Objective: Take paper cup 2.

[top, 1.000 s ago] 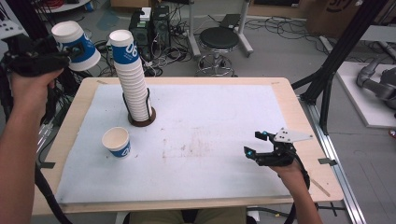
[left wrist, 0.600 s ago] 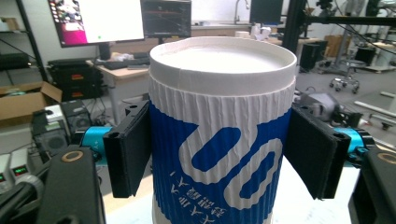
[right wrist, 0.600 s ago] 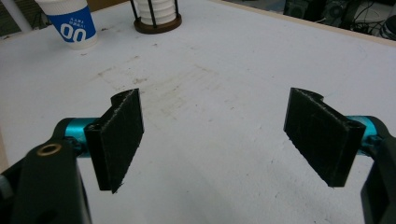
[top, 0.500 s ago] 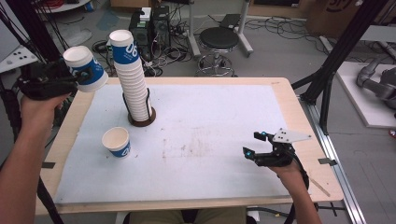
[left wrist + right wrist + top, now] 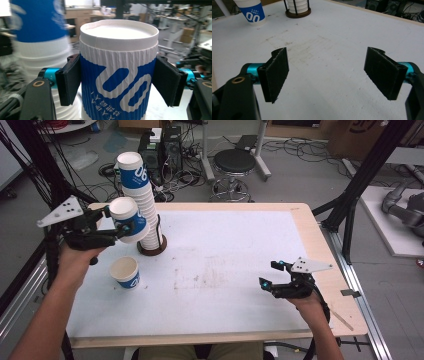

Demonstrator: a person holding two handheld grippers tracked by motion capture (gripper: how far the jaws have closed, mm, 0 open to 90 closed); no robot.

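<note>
Gripped cup [image 5: 128, 220] lower, beside stack [image 5: 145, 205]

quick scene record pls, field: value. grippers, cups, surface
left gripper: shut on held paper cup, bottom end up, in the air beside the stack
right gripper: open, nothing between its jaws, low over the mat
cup stack: tall, upside-down cups in a round wire holder, leaning a little
loose cup: upright on the mat, mouth open, in front of the holder
surface: white mat, scuffed near the middle, on a wooden table
</note>
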